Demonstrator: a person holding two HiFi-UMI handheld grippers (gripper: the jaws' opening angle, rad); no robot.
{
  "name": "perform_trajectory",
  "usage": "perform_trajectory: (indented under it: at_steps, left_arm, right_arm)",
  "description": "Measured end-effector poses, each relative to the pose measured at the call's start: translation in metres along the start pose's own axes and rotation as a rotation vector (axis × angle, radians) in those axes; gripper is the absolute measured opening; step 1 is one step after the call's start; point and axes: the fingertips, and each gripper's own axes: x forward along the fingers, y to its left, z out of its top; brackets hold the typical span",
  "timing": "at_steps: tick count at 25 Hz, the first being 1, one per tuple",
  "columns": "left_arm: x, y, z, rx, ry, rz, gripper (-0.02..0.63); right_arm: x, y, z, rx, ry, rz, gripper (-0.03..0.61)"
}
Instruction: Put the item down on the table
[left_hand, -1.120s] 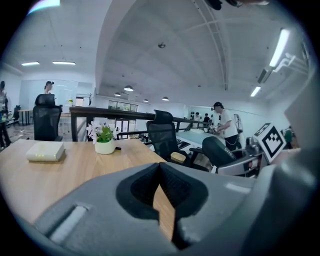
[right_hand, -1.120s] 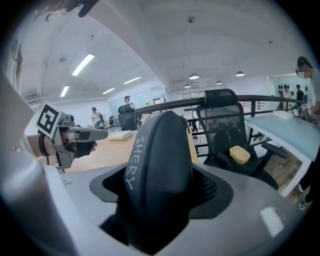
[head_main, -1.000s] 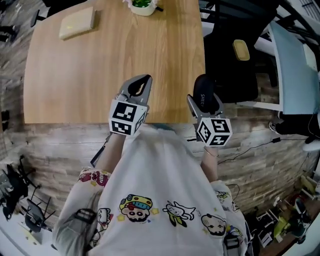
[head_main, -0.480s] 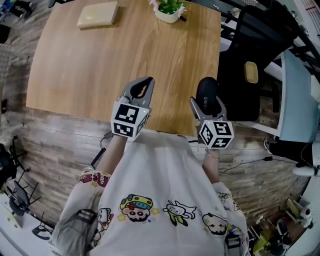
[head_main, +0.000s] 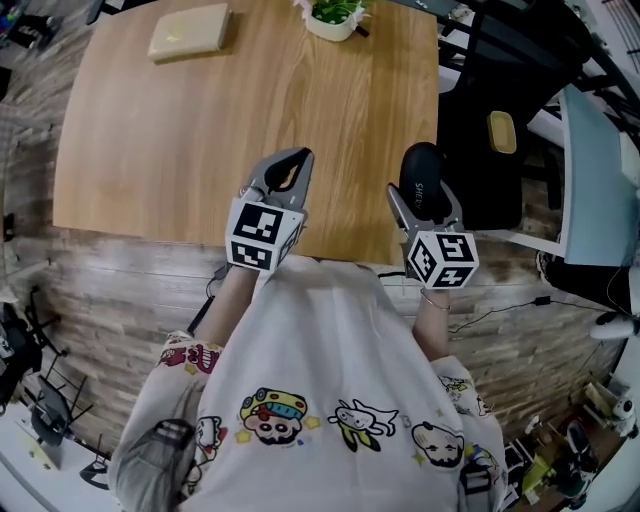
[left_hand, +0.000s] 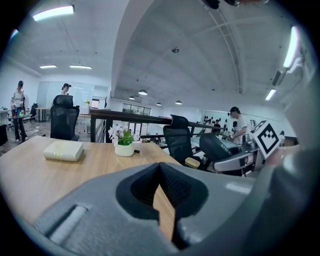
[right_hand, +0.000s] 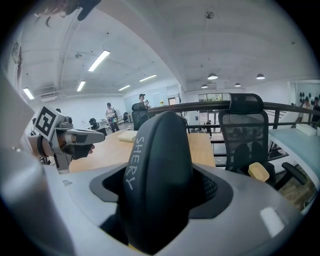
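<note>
A black oval case (head_main: 422, 172) with white lettering stands upright between the jaws of my right gripper (head_main: 425, 195), which is shut on it. In the right gripper view the case (right_hand: 157, 175) fills the gap between the jaws. It hangs at the right edge of the wooden table (head_main: 200, 130), near the front corner. My left gripper (head_main: 296, 160) hovers over the table's front edge, shut with nothing in it; in the left gripper view its tips meet (left_hand: 160, 167). The two grippers sit side by side, apart.
At the far end of the table lie a tan box (head_main: 188, 30) and a small potted plant (head_main: 335, 14). A black office chair (head_main: 480, 90) carrying a yellow object (head_main: 501, 132) stands just right of the table. People stand in the background.
Both grippers have shifted a little across the table's front edge. The case, earlier just off the right corner, now overlaps the edge. Neither grip has changed.
</note>
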Motion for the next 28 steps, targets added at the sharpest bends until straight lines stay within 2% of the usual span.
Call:
perform_trajectory:
  at_steps: [12,28]
  left_arm:
    - [0.001,0.003,-0.006,-0.007,0.008,-0.009,0.0]
    - [0.009,0.008,-0.028,-0.038,0.041,-0.022,0.0]
  right_arm:
    - [0.004,0.009,-0.004,-0.03,0.011,0.008,0.364]
    - [0.052,0.017,-0.046,-0.146,0.17,0.056,0.364]
